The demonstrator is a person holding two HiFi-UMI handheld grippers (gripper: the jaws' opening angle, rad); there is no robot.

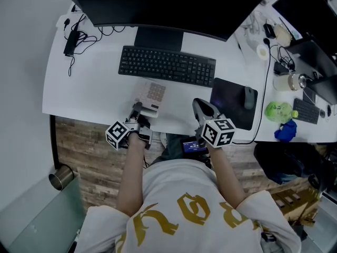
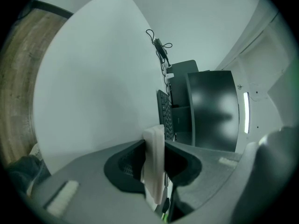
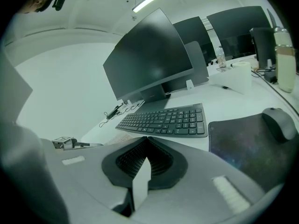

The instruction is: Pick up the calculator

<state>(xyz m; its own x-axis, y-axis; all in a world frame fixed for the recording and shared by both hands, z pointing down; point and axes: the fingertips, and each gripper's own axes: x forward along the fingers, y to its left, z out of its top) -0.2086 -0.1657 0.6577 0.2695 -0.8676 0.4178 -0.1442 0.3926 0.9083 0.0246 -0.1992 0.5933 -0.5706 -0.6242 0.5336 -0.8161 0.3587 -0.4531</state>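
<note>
left gripper (image 2: 154, 146): pinching the near edge of the calculator (image 1: 152, 96), a pad on each face | calculator: juts ahead of that gripper over the white bench (image 1: 92, 86), keyboard (image 1: 166, 65) just beyond it | right gripper (image 3: 147, 141): jaws pressed together, nothing between them, calculator off to its left, mouse pad (image 1: 233, 101) ahead-right

One calculator (image 1: 150, 96), two keyboards (image 1: 166, 65) (image 1: 306, 111), one mouse (image 1: 249, 97), two claws (image 1: 138, 109) (image 1: 202, 106).

White calculator (image 1: 151, 95), flat, near end clamped
</note>
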